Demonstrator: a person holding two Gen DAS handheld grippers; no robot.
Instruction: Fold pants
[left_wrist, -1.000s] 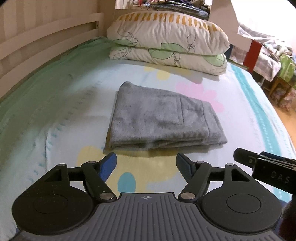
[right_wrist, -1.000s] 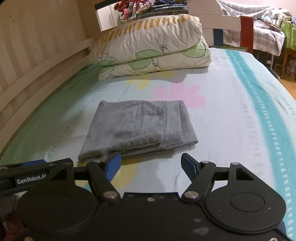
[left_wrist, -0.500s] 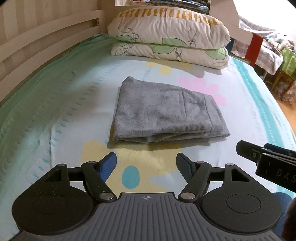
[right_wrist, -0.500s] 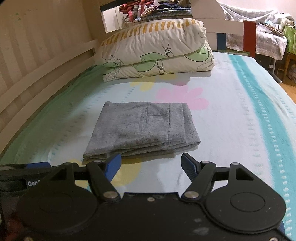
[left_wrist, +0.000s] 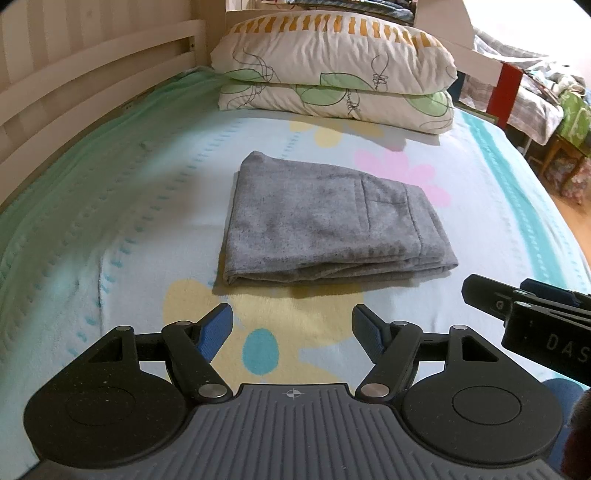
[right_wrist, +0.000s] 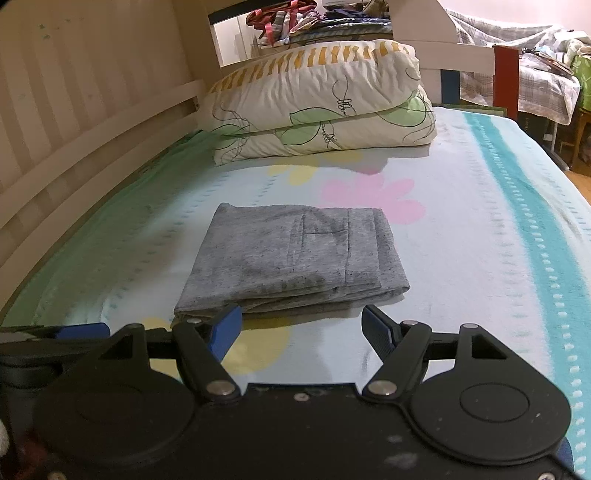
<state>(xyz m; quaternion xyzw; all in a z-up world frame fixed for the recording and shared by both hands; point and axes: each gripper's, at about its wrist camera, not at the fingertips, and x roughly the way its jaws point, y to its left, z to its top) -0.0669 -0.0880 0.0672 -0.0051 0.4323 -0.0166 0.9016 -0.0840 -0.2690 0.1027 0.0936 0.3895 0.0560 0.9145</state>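
The grey pants (left_wrist: 328, 221) lie folded into a compact rectangle on the flowered bed sheet (left_wrist: 110, 236), back pocket up. They also show in the right wrist view (right_wrist: 295, 258). My left gripper (left_wrist: 291, 325) is open and empty, held above the sheet just short of the pants' near edge. My right gripper (right_wrist: 301, 325) is open and empty, also just short of the near edge. The right gripper shows at the right edge of the left wrist view (left_wrist: 524, 314).
Two stacked leaf-print pillows (left_wrist: 332, 70) lie at the head of the bed beyond the pants. A white slatted bed rail (left_wrist: 74, 96) runs along the left. The bed's right edge (right_wrist: 554, 184) drops to a wooden floor with furniture beyond.
Both grippers have drawn back and risen a little from the folded pants, staying open. The pants have not moved.
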